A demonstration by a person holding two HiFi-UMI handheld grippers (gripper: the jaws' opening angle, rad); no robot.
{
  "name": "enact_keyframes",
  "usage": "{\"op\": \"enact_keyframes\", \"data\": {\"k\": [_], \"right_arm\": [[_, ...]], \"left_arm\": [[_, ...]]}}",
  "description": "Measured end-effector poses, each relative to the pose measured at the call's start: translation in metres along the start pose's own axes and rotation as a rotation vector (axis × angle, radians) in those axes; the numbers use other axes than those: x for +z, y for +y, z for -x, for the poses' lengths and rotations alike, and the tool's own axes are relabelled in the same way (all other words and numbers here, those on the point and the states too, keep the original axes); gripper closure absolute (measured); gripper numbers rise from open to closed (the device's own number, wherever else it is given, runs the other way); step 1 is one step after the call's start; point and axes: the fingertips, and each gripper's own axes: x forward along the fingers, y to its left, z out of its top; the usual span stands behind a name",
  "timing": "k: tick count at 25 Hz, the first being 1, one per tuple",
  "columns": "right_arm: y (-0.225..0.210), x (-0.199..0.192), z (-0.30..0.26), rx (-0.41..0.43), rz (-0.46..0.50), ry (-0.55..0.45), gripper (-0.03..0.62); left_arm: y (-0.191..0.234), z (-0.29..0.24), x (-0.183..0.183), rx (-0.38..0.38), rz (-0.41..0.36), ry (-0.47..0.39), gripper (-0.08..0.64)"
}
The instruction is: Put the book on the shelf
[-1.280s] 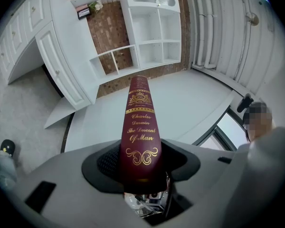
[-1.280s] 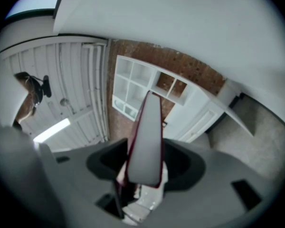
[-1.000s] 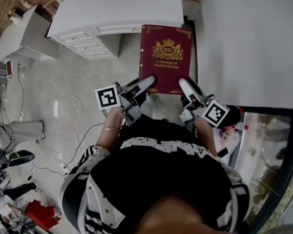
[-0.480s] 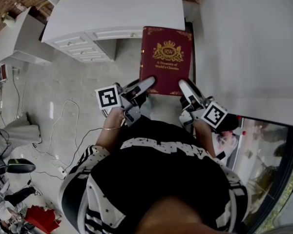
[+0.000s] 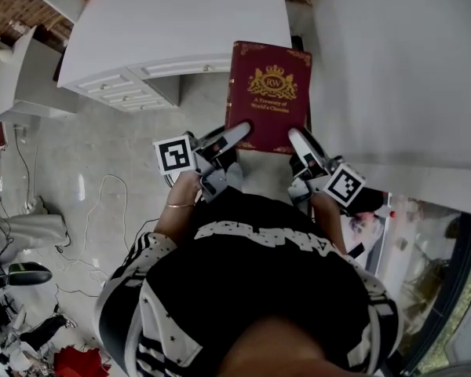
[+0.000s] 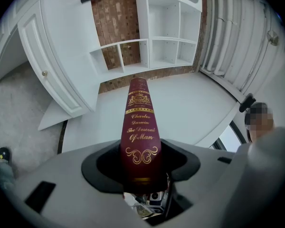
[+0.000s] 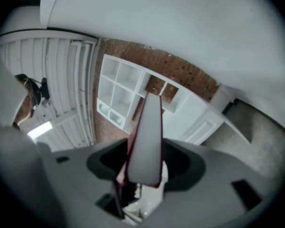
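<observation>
- Head view: bright, even light; the glossy floor [image 5: 82,187] shows a pale glare streak.
- Gripper views: strong fisheye bending, dark corners; the right one is soft, the book [image 7: 145,141] blurred.

On the front cover of the dark red book [image 5: 268,93], in gold, "RW" inside a crest and under it "A Treasury of World's Classics", on its spine [image 6: 140,127] "Charles Darwin" and "The Descent Of Man", and on the left cube [image 5: 174,155] and the right cube [image 5: 345,183] only black-and-white square markers without letters.
</observation>
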Motion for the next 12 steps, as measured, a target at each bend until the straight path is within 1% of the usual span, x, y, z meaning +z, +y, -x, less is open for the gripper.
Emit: {"op": "enact_keyframes", "data": {"k": [6, 12], "right_arm": [[-0.0049, -0.0039, -0.0008, -0.023, -0.003, -0.027, 0.345], [0.0004, 0.0018, 0.0004, -0.034, 0.009, -0.049, 0.345]], "left_arm": [[0.0072, -0.0008, 0.0017, -0.012, 0.003, 0.027, 0.314], [0.0028, -0.0060, 0.0050, -0.031, -0.002, 0.045, 0.314]]}}
